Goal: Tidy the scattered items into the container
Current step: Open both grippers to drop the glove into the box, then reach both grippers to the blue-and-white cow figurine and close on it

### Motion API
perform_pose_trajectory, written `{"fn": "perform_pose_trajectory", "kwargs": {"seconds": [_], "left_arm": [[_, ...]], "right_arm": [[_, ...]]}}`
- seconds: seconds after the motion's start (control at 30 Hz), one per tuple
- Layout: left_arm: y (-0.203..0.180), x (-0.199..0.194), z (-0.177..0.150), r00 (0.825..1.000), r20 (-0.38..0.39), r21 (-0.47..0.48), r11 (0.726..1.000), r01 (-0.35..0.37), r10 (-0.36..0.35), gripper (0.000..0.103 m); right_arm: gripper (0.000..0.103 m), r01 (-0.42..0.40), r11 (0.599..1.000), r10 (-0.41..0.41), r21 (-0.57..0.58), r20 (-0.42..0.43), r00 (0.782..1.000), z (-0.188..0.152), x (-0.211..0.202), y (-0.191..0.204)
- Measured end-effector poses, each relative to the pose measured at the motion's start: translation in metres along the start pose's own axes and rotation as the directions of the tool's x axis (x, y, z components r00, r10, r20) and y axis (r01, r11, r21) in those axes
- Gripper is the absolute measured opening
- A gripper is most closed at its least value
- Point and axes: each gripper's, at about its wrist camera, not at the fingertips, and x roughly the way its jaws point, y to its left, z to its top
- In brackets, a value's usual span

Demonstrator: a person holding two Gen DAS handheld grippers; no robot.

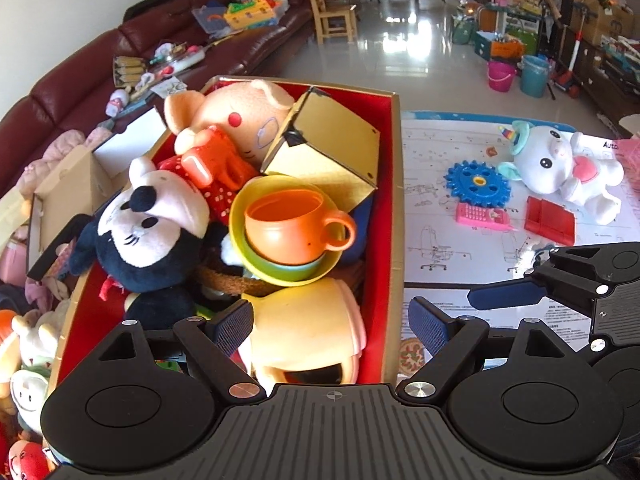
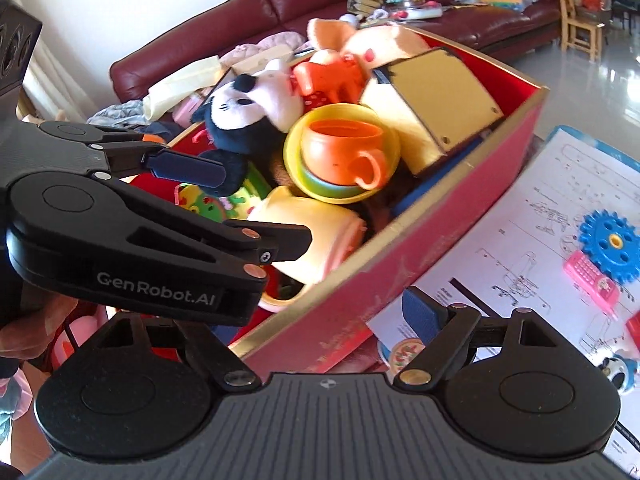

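Nearest us, the left claw (image 1: 332, 320) stands apart and empty above the near end of the red box (image 1: 396, 208); the right claw (image 2: 328, 316) also stands apart, gripping nothing, at the box's long outer wall. Inside we see a pale yellow mug (image 1: 308, 328) on its side, then an orange cup (image 1: 296, 228) nested in bowls, a Minnie plush (image 1: 148, 228) and a pig plush (image 1: 236, 112). Farther right on the counter (image 1: 448, 280), a blue gear (image 1: 478, 182), pink toy phone (image 1: 482, 216) and elephant plush (image 1: 560, 164) lie outside the box.
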Motion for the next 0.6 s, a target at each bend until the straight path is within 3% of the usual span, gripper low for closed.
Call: {"fn": "perform_pose_trajectory", "kwargs": {"seconds": [0.17,0.3,0.43,0.6], "left_arm": [[-0.031,0.01,0.015,0.999,0.021,0.046,0.998,0.041,-0.042,0.092],[-0.059,0.025,0.025,0.996,0.021,0.07,0.994,0.09,-0.092,0.095],[-0.095,0.046,0.028,0.99,-0.01,0.132,0.981,0.139,-0.139,0.095],[-0.14,0.084,0.025,0.984,-0.059,0.193,0.965,0.177,-0.169,0.095]], "right_arm": [[0.086,0.093,0.992,-0.095,0.088,0.024,0.995,-0.012,-0.021,-0.047],[0.086,0.209,0.957,-0.217,0.2,0.02,0.976,-0.026,-0.044,-0.097],[0.086,0.337,0.881,-0.355,0.331,-0.008,0.935,-0.046,-0.066,-0.146],[0.086,0.434,0.783,-0.462,0.445,-0.052,0.886,-0.073,-0.08,-0.186]]}}
